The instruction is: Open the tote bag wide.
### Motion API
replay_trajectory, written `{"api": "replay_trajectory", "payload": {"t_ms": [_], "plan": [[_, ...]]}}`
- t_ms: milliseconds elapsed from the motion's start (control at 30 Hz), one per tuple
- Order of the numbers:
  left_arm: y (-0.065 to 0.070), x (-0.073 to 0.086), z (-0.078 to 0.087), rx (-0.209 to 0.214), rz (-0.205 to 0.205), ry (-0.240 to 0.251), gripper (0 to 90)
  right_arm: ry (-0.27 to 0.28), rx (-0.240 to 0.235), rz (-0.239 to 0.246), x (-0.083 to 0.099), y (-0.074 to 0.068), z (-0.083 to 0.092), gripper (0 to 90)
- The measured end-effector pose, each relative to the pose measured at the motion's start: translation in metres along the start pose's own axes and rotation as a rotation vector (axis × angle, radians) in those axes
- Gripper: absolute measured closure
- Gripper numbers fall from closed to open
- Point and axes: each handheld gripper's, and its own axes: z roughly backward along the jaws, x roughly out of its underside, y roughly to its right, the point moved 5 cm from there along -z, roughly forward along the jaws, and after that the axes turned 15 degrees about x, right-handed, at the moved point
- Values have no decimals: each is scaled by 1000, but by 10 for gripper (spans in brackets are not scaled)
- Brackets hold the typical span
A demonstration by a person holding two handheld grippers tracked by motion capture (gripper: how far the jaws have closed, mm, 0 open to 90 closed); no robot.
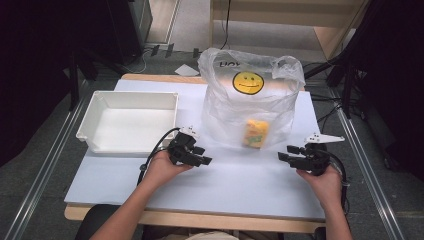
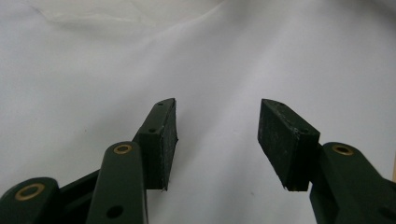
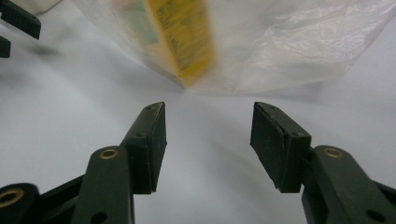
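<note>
A clear plastic bag (image 1: 250, 102) with a yellow smiley face stands at the middle back of the white table (image 1: 235, 185). Inside it, near the bottom, stands a yellow carton (image 1: 255, 133). My left gripper (image 1: 205, 155) is held low over the table left of the bag, pointing right; its jaws stand open with nothing between them (image 2: 217, 116). To the right of the bag my right gripper (image 1: 284, 152) points left, open and empty (image 3: 208, 116). Just beyond its jaws are the yellow carton (image 3: 182, 37) and the bag's wall (image 3: 289, 46).
An empty white tray (image 1: 95, 115) sits at the left of the table, behind my left hand. The left gripper's tips (image 3: 18, 21) show far off in the right gripper view. Dark stands and cables flank the table, and metal rails run along both sides.
</note>
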Motion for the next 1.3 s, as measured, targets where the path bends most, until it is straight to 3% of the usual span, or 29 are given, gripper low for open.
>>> {"api": "replay_trajectory", "payload": {"t_ms": [500, 633, 933, 1067, 1200, 1300], "plan": [[2, -6, 3, 7, 10, -4, 489, 7, 2, 1, -2, -1, 3, 504], [7, -12, 9, 5, 5, -7, 524, -7, 31, 43, -6, -1, 5, 507], [16, -31, 23, 43, -23, -3, 553, 30, -32, 39, -29, 5, 21, 552], [20, -47, 35, 46, 13, 25, 572, 35, -43, 40, -41, 11, 31, 559], [25, -59, 44, 35, -22, 26, 582, 21, -73, 28, -54, 17, 38, 587], [28, -69, 52, 19, -50, 34, 604, 44, -92, 36, -64, 21, 44, 614]]}}
